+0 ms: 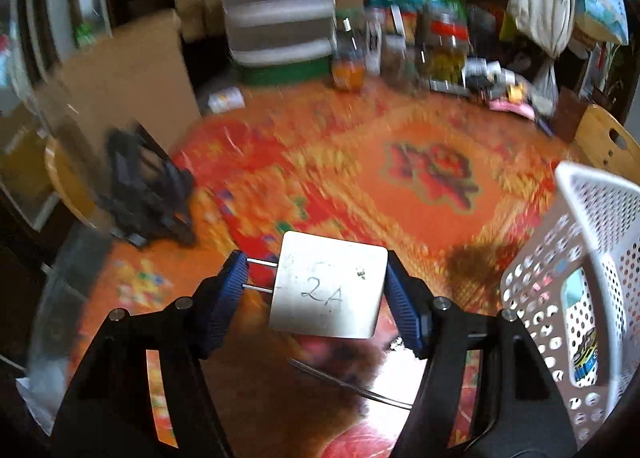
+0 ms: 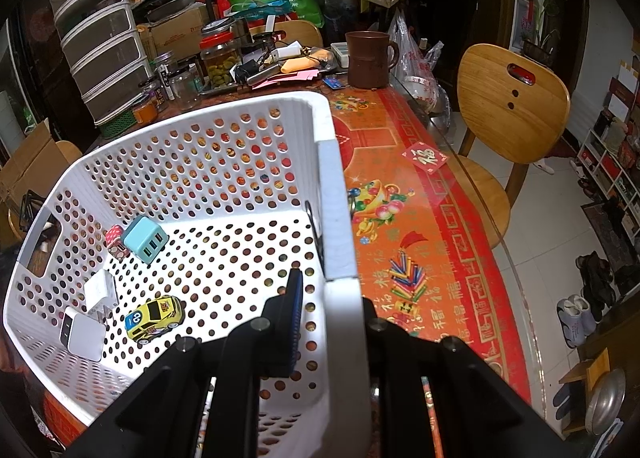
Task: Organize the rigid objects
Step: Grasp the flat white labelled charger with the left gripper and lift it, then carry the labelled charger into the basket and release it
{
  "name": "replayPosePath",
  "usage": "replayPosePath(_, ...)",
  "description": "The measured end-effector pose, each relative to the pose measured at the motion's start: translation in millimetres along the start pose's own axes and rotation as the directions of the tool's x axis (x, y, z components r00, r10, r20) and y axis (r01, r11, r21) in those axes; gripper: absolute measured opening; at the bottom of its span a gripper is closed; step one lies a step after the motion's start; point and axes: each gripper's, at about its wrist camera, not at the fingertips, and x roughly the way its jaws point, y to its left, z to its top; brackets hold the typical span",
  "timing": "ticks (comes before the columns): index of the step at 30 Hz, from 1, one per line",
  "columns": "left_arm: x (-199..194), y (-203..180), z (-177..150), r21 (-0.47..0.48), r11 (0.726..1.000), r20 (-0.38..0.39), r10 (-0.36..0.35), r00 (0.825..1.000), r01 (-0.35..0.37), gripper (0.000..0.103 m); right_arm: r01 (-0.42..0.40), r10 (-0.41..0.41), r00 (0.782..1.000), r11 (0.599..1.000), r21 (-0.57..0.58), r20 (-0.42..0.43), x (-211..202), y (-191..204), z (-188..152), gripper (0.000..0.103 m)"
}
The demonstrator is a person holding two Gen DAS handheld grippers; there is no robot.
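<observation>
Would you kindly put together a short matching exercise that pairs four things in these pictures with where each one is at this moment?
Things:
1. white charger marked 2A
2. yellow toy car
3. brown mug
4. basket wall

Places:
A. on the basket floor, beside two white chargers
B. between the fingers of the right gripper
C. held in the left gripper, above the tablecloth
D. standing on the table beyond the basket, near the wooden chair

Pairs: 1-C, 2-A, 3-D, 4-B
</observation>
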Motion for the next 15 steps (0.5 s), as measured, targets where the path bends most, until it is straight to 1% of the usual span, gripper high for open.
replayPosePath(2, -29, 1, 4, 0.013, 0.998, 0.094, 0.058, 0.994, -0.059, 0.065, -0.001, 0.001, 1.0, 1.0, -0.001, 0.001, -1, 0, 1, 0.014)
replayPosePath(4, -55, 1, 8, 0.025, 0.994, 0.175, 0.1, 0.979, -0.106, 0.065, 0.0, 0.0, 1.0, 1.0, -0.001, 0.002, -1, 0, 1, 0.014)
replayPosePath(5, -66, 1, 11, 0.032, 0.992, 0.205, 0.11, 0.973, -0.119, 0.065, 0.0, 0.0, 1.0, 1.0, -0.001, 0.002, -1, 0, 2, 0.014)
replayPosePath(6, -75, 1, 14, 0.039, 0.992, 0.216, 0.106, 0.971, -0.117, 0.065, 0.0, 0.0, 1.0, 1.0, 0.0, 0.002, -1, 0, 2, 0.014)
replayPosePath(9, -91, 3, 23, 0.039, 0.994, 0.218, 0.087, 0.972, -0.098, 0.065, -0.004, 0.004, 1.0, 1.0, 0.001, 0.002, -2, 0, 2, 0.014)
replayPosePath(13, -106, 4, 22, 0.04, 0.996, 0.227, 0.07, 0.971, -0.081, 0.065, -0.005, 0.005, 1.0, 1.0, 0.0, 0.004, -2, 0, 2, 0.014)
replayPosePath(15, -112, -2, 21, 0.056, 0.995, 0.24, 0.069, 0.968, -0.084, 0.065, -0.004, 0.004, 1.0, 1.0, 0.0, 0.003, -2, 0, 2, 0.014)
